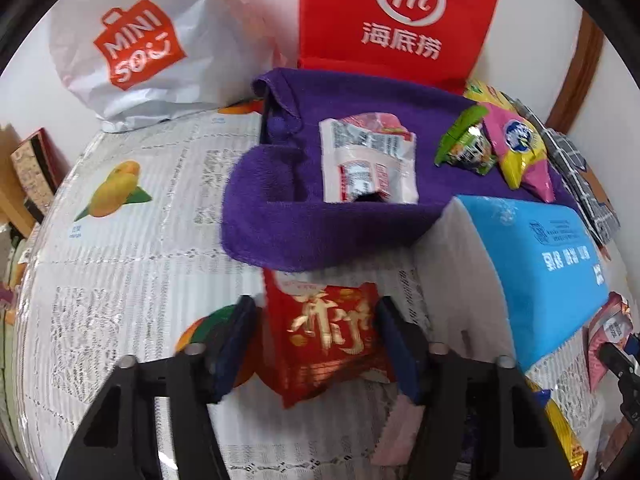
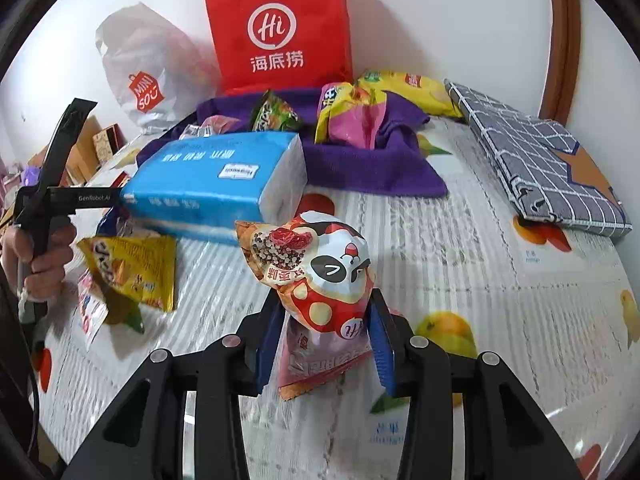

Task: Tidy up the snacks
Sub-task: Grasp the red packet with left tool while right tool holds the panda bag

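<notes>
I am clamping a red snack packet (image 1: 326, 334) in my left gripper (image 1: 316, 344) and a panda-print packet (image 2: 316, 276) in my right gripper (image 2: 324, 332), above the table. Farther off, several snacks are lying on the purple towel (image 1: 280, 224); a yellow packet (image 2: 134, 268) is waiting at near left.

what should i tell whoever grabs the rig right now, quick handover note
Left gripper: shut on the red snack packet, held over the tablecloth.
Right gripper: shut on the panda-print snack packet, with a pink packet under it.
On the purple towel: a white-and-pink packet, a green packet and a yellow-and-pink bag.
Still loose on the cloth: a yellow packet beside the blue tissue pack, and others near it.
Left to do: probably place both held packets with the rest on the towel, then gather the loose ones.
</notes>
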Tool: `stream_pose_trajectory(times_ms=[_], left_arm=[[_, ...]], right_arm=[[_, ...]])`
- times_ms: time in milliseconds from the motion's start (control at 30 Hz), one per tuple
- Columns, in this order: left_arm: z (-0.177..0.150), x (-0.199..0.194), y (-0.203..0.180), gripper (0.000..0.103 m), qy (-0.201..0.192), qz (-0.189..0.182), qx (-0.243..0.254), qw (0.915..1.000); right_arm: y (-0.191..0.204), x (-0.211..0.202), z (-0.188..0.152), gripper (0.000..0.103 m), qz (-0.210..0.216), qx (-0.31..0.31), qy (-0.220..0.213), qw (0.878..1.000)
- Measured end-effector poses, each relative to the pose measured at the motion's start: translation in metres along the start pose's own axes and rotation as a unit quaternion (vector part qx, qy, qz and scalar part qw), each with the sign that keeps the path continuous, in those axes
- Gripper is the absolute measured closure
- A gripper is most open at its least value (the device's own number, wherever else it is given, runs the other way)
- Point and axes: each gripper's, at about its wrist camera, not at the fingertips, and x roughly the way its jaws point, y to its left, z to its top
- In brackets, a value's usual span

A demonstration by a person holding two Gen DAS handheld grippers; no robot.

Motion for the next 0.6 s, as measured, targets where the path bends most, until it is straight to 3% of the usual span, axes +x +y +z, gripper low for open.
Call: stream_pose_trajectory(times_ms=[233,433,533,600], left_arm=[[-0.009,-0.011,0.005,0.067,0.009,-0.017,-0.001,0.9998],[-0.027,-0.019,0.004,0.065,-0.002,-0.015,0.003,0.9999],[-0.032,-0.02,-0.001,0.065,-0.022,0.002,0.007,0.9997],[-0.034,-0.02,-0.004,0.066,-0.029,0.01,0.012,0.9995]], right_arm=[[0.011,0.017,0.008,0.055,-0.018,-0.022,-0.004,1.0],[0.006,0.029,0.013,0.04,-0.011,-0.014,-0.003,1.0],[0.001,0.034,0.016,0.04,-0.011,0.0,0.006,1.0],[-0.002,0.034,0.016,0.045,-0.01,0.011,0.006,1.0]])
